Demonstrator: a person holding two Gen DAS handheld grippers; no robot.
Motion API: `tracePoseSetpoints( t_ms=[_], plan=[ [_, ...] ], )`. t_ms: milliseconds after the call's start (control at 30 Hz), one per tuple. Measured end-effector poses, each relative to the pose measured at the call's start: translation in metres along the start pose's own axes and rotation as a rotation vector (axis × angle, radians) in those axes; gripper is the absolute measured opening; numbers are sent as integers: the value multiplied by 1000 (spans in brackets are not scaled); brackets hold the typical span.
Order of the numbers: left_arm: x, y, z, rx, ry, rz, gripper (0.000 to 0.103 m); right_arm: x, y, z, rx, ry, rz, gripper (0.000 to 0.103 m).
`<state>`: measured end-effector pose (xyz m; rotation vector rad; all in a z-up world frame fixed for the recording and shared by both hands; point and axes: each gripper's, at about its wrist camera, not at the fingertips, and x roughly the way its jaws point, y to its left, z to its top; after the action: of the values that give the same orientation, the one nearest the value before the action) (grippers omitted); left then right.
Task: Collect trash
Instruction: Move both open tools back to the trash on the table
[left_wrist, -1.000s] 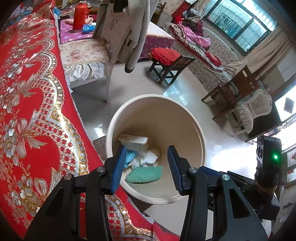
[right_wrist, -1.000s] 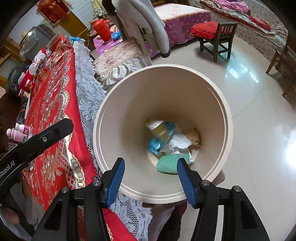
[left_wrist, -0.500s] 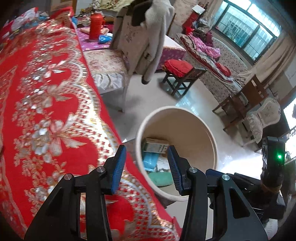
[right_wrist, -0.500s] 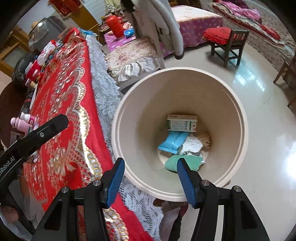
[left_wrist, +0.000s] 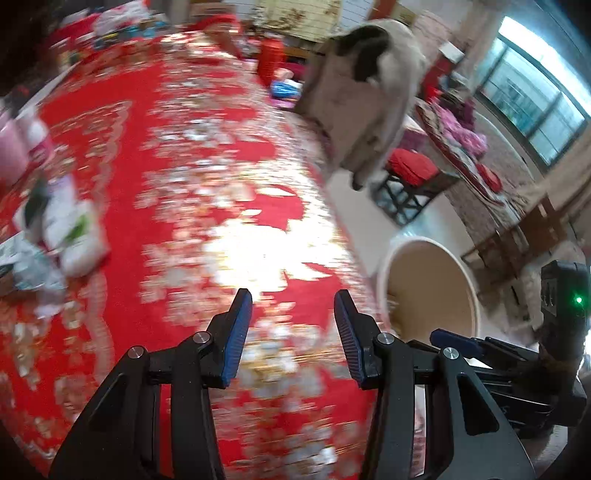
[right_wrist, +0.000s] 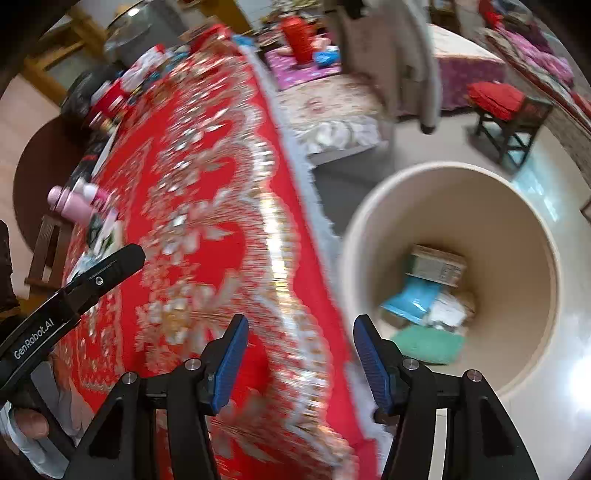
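A cream bin (right_wrist: 532, 229) stands on the floor beside the table; it also shows in the left wrist view (left_wrist: 432, 288). Inside lie a small box (right_wrist: 437, 264), a blue wrapper (right_wrist: 415, 297), white paper and a green cloth (right_wrist: 428, 345). My left gripper (left_wrist: 291, 334) is open and empty over the red patterned tablecloth (left_wrist: 192, 192). My right gripper (right_wrist: 299, 360) is open and empty over the table's edge, next to the bin. Blurred white and green wrappers (left_wrist: 70, 229) lie on the cloth at the far left.
Pink bottles (right_wrist: 74, 203) and several packages stand along the table's far side. A chair with a draped coat (left_wrist: 365, 103), a red stool (right_wrist: 506, 107) and a red thermos (right_wrist: 299, 35) stand beyond. The left gripper's body (right_wrist: 70, 295) shows in the right wrist view.
Both grippers have swung left, away from the bin and over the table. The bin has slid to the right in both views. The views are motion-blurred.
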<state>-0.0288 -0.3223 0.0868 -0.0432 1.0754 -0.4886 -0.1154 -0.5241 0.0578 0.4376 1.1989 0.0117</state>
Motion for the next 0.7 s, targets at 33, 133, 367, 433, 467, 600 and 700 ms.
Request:
tracePoseSetpoints(
  t_ms=[33,133,367,433,467,600,700],
  plan=[
    [-3,11,0,-18,-4,13,44,4,9,2,-16,6,8,57],
    [-17,46,-3,-72,-16,55,44,19,41,6,-69,25,36,57],
    [-42,126,-12,-199,-42,153,44,52,113,10,-179,75,86,57],
    [-47,148,-14,-241,-53,177,44,58,128,10,-203,85,95,57],
    [-48,157,-15,-258,-59,182,44,61,134,10,-213,89,100,57],
    [-48,190,-21,-342,-87,188,55,67,148,10,-229,99,105,57],
    [-38,206,-21,-392,-94,181,55,71,151,10,-225,104,101,58]
  ],
)
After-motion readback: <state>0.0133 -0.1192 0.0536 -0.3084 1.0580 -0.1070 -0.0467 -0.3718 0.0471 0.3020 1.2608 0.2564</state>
